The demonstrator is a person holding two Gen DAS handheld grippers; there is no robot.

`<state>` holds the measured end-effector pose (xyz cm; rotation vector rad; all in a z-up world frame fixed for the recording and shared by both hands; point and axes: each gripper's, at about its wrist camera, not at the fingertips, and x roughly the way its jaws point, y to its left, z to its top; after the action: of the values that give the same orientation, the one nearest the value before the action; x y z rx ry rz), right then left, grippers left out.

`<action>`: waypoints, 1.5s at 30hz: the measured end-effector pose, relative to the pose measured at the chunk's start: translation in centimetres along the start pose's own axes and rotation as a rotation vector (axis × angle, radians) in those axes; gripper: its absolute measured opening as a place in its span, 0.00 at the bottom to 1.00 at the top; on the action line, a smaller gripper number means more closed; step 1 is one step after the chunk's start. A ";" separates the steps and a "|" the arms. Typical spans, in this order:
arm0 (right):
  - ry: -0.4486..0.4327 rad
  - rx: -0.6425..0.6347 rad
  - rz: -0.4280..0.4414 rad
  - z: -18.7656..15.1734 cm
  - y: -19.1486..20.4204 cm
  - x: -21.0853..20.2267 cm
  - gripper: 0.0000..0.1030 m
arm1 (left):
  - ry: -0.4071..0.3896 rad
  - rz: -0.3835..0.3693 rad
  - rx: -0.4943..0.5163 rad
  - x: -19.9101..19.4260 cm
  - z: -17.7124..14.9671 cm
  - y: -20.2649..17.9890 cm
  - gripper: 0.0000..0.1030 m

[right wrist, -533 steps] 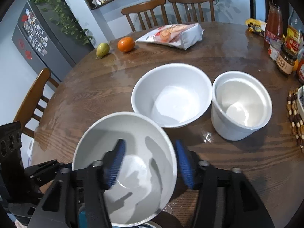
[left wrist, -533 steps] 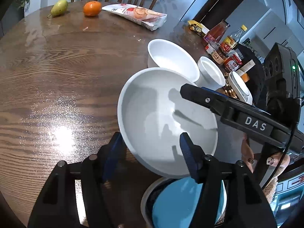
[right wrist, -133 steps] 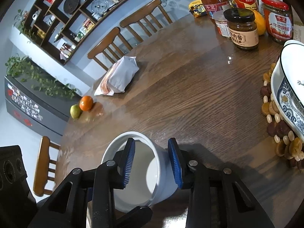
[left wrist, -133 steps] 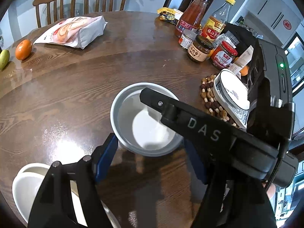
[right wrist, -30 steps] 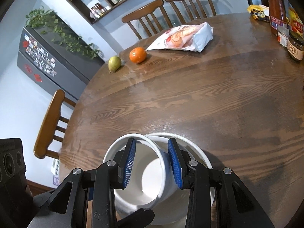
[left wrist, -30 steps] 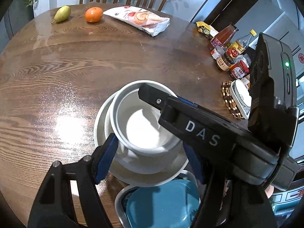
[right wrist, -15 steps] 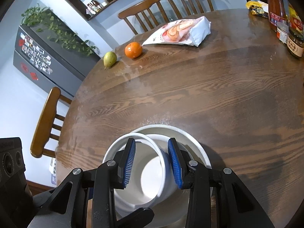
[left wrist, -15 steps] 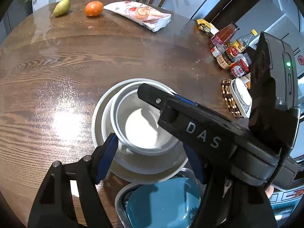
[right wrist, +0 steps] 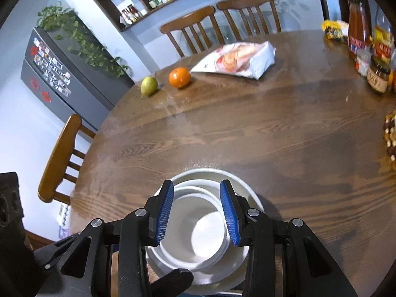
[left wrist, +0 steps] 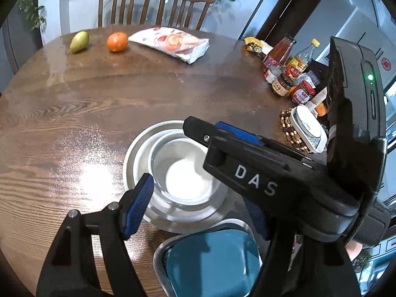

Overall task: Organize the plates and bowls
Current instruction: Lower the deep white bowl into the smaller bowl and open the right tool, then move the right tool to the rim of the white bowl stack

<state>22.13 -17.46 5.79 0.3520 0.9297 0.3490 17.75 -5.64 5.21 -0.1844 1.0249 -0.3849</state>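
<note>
Two nested bowls (right wrist: 198, 235) sit at your worktop's (right wrist: 247, 128) 6 o'clock edge; your right gripper (right wrist: 196, 210) and left gripper (left wrist: 198, 205) both gape wide, blocking each other. Jars (left wrist: 282, 84) crowd 2 o'clock.

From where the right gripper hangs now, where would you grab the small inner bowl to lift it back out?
Probably by its rim, from straight above. The small inner bowl sits upright, nested in the larger bowl, so its outer wall is largely buried. One finger inside, one outside the exposed lip.
</note>
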 end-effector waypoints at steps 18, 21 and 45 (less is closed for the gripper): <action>-0.104 -0.073 -0.064 -1.3 1.9 -4.2 0.60 | -0.102 0.003 0.064 -3.5 -2.2 -0.5 0.80; -0.117 -0.083 -0.071 -1.7 1.8 -4.6 0.61 | -0.112 -0.011 0.058 -3.6 -2.4 0.0 0.82; -0.095 0.108 -0.010 -1.1 -6.4 -0.7 0.78 | -0.174 -0.092 -0.162 1.3 -0.8 7.6 0.85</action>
<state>21.76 -23.32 2.86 0.4587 0.8582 0.2712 19.41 0.84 1.30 -0.4055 0.8778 -0.3625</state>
